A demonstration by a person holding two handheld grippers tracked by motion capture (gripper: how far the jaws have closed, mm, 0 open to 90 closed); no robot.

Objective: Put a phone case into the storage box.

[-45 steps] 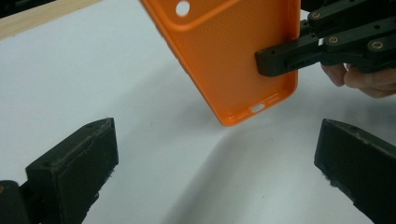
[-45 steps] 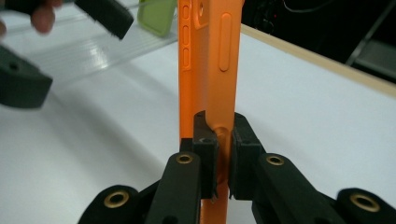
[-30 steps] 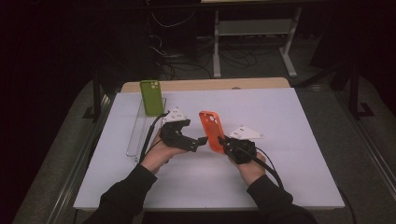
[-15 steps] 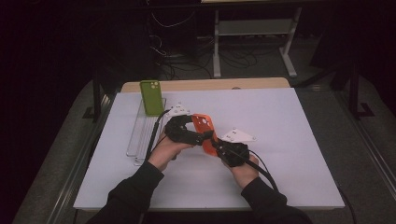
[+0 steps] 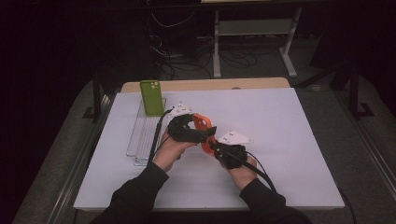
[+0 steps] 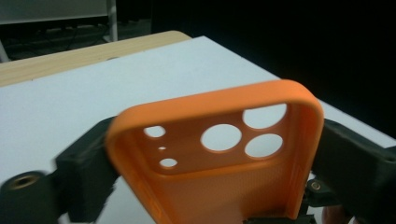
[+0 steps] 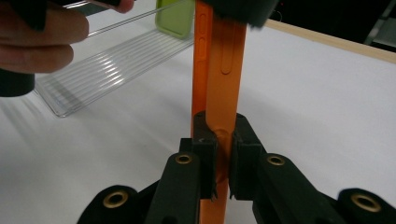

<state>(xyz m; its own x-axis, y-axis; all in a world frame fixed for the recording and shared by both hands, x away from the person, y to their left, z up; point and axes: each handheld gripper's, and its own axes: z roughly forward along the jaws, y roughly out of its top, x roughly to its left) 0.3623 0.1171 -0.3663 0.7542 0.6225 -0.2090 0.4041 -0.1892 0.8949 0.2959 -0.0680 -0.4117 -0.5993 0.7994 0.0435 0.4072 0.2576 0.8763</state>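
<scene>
An orange phone case [image 5: 204,123] is held above the white table [image 5: 289,140] between both grippers. My right gripper [image 5: 223,150] is shut on its lower end; in the right gripper view the jaws pinch the thin case wall [image 7: 219,93] from both sides. My left gripper [image 5: 189,130] holds the camera-hole end. In the left gripper view the case [image 6: 219,177] fills the gap between the jaws, its inside facing me, and each jaw presses on one long edge.
A green phone case [image 5: 152,97] stands upright at the far end of a clear ribbed tray [image 5: 142,137], left of the hands. The same tray [image 7: 102,74] and green case [image 7: 177,18] lie beyond the left hand [image 7: 42,42]. A wooden strip [image 5: 210,85] borders the table's far edge.
The left gripper has come in from the left and closed across the orange case's top end. The right gripper has stayed shut on the case and shifted slightly toward the person.
</scene>
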